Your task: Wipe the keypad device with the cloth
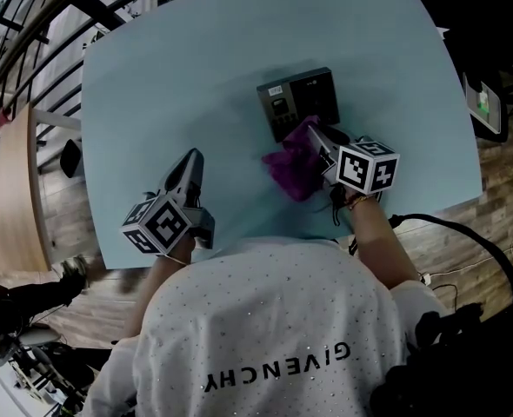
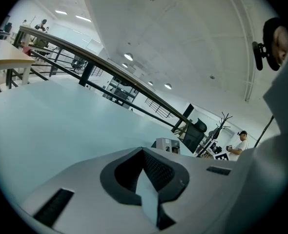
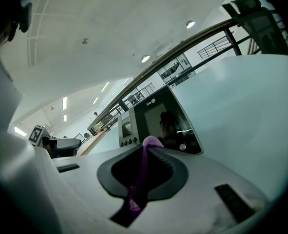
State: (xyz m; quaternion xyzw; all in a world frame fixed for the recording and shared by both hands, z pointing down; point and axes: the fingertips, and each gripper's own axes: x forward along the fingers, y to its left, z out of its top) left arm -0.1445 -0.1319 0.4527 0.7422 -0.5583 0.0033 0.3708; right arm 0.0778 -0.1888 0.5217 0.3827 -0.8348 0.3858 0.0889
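Observation:
The keypad device (image 1: 297, 102), a dark slab with a small screen and buttons, lies flat on the pale blue table (image 1: 187, 76) at centre. In the right gripper view the keypad device (image 3: 156, 126) stands just ahead of the jaws. A purple cloth (image 1: 293, 163) bunches at the device's near edge, and my right gripper (image 1: 319, 141) is shut on it; a purple strip of the cloth (image 3: 143, 179) runs between the jaws. My left gripper (image 1: 189, 165) rests on the table to the left, jaws together and empty, with the device (image 2: 168, 145) far ahead.
A wooden bench (image 1: 13, 198) and railings (image 1: 30, 24) flank the table's left side. Black cables (image 1: 465, 241) trail at the right by the person's arm. A monitor (image 1: 484, 102) stands beyond the table's right edge.

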